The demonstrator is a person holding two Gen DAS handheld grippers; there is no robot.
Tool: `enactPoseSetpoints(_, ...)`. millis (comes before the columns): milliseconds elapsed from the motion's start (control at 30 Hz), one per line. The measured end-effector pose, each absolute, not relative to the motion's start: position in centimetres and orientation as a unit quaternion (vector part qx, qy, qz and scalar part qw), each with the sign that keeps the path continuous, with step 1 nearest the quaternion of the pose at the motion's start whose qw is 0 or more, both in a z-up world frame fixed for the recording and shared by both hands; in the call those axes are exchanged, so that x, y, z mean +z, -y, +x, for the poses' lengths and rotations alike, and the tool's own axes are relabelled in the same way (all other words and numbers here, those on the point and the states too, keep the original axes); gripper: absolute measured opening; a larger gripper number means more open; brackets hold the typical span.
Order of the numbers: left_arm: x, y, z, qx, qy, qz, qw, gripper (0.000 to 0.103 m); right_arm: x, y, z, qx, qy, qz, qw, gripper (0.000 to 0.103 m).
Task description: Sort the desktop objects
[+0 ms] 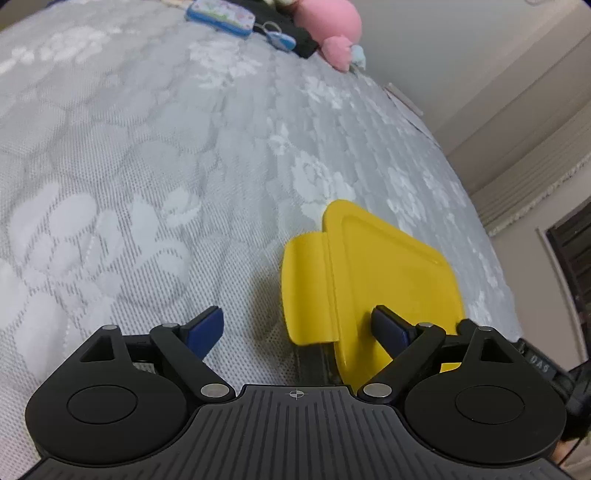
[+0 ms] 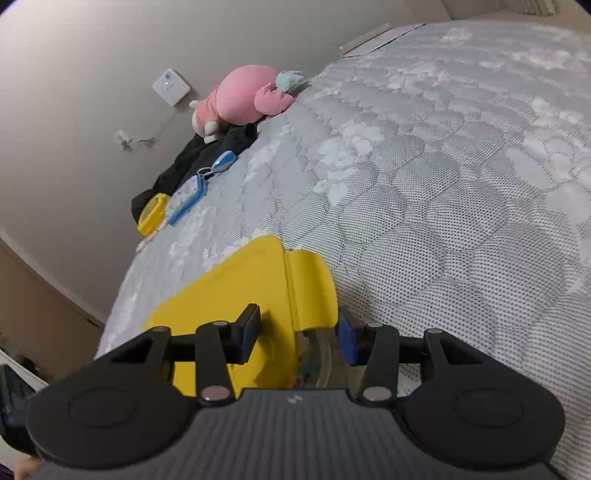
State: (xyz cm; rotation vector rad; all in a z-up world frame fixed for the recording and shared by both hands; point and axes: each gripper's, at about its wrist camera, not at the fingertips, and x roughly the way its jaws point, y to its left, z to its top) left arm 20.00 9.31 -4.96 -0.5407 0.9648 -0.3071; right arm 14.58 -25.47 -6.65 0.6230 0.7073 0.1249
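Note:
A clear container with a yellow lid (image 1: 391, 273) (image 2: 229, 291) lies on the grey patterned mattress (image 1: 147, 166) (image 2: 443, 221). Its yellow latch flap (image 1: 306, 288) (image 2: 314, 291) hangs over one side. My left gripper (image 1: 297, 328) is open and wide: the flap sits between its fingers, with the right fingertip (image 1: 388, 326) over the lid. My right gripper (image 2: 297, 336) straddles the same flap with a narrower gap. Its blue pad (image 2: 347, 338) is at the flap's outer face, and its other fingertip (image 2: 249, 332) is over the lid with a shadowed gap beside it.
At the mattress's far end lie a pink plush toy (image 1: 332, 26) (image 2: 243, 96), a blue patterned tin (image 1: 219, 14) (image 2: 186, 197), a blue key fob (image 1: 279, 38) (image 2: 223, 162), black cloth (image 2: 199, 155) and a small yellow round box (image 2: 151, 216). A wall (image 2: 74, 92) borders that side.

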Motion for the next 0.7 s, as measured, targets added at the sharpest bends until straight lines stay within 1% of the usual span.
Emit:
enactPoseSetpoints(67,-5.2,-9.0,19.9,-0.161,-0.470,-0.265,0.827,0.090,-6.6,25.7,14.7,0.058,-0.345,0.294,0.889,0.048)
enactPoseSetpoints(200,-5.1,-8.1,19.0,-0.178,-0.488,-0.242,0.820,0.090,-6.4,25.7,14.3,0.054,-0.348,0.288,0.890,0.045)
enactPoseSetpoints(333,-5.7,-7.8,19.2,-0.179,-0.494,-0.242,0.815,0.096,-6.2,25.5,13.8,0.051,-0.349,0.278,0.893,0.046)
enactPoseSetpoints(367,-5.9,-7.8,19.5,-0.181,-0.495,-0.249,0.813,0.096,-6.1,25.2,13.8,0.048,-0.346,0.270,0.897,0.046)
enactPoseSetpoints(533,-5.7,-6.3,20.2,-0.191,-0.480,-0.216,0.829,0.098,-5.6,24.4,13.5,0.040,-0.342,0.241,0.907,0.046)
enactPoseSetpoints(600,-5.5,-6.5,20.0,-0.194,-0.479,-0.222,0.827,0.096,-5.6,24.5,13.3,0.038,-0.342,0.243,0.907,0.046)
enactPoseSetpoints(633,-5.2,-7.0,19.8,-0.195,-0.475,-0.228,0.827,0.088,-5.5,24.6,13.1,0.035,-0.341,0.247,0.906,0.046)
enactPoseSetpoints(667,-4.7,-7.5,19.7,-0.194,-0.468,-0.240,0.828,0.085,-5.5,24.8,13.0,0.033,-0.339,0.253,0.906,0.046)
enactPoseSetpoints(700,-4.3,-8.3,19.4,-0.195,-0.456,-0.259,0.829,0.085,-5.4,25.1,12.8,0.031,-0.333,0.261,0.905,0.046)
